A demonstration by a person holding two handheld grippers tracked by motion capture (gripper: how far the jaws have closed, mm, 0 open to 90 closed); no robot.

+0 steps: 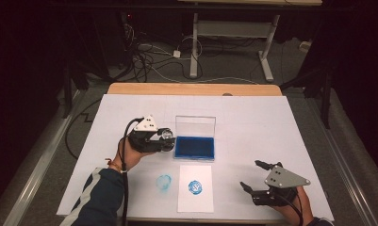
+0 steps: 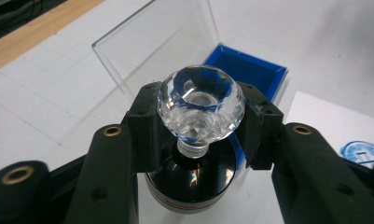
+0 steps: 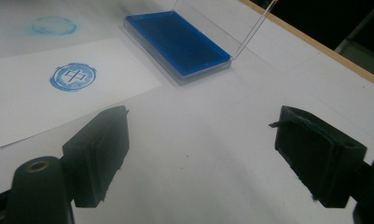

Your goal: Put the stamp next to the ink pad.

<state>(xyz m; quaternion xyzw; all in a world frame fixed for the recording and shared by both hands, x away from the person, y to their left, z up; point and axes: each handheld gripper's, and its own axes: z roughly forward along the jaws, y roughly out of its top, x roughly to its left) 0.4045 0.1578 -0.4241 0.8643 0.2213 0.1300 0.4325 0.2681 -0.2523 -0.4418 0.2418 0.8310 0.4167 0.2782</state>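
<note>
Clamping a stamp (image 2: 201, 105) by its faceted clear knob, the left tool (image 1: 154, 136) hangs just left of the open blue ink pad (image 1: 194, 146) near the desk's (image 1: 252, 117) middle. The right tool (image 1: 255, 175) rests near the front right corner, jaws wide apart and empty. A paper (image 1: 195, 201) with a blue print (image 1: 194, 186) lies at the front edge.

Upright clear lid (image 1: 195, 125) behind ink pad (image 1: 194, 147)
</note>
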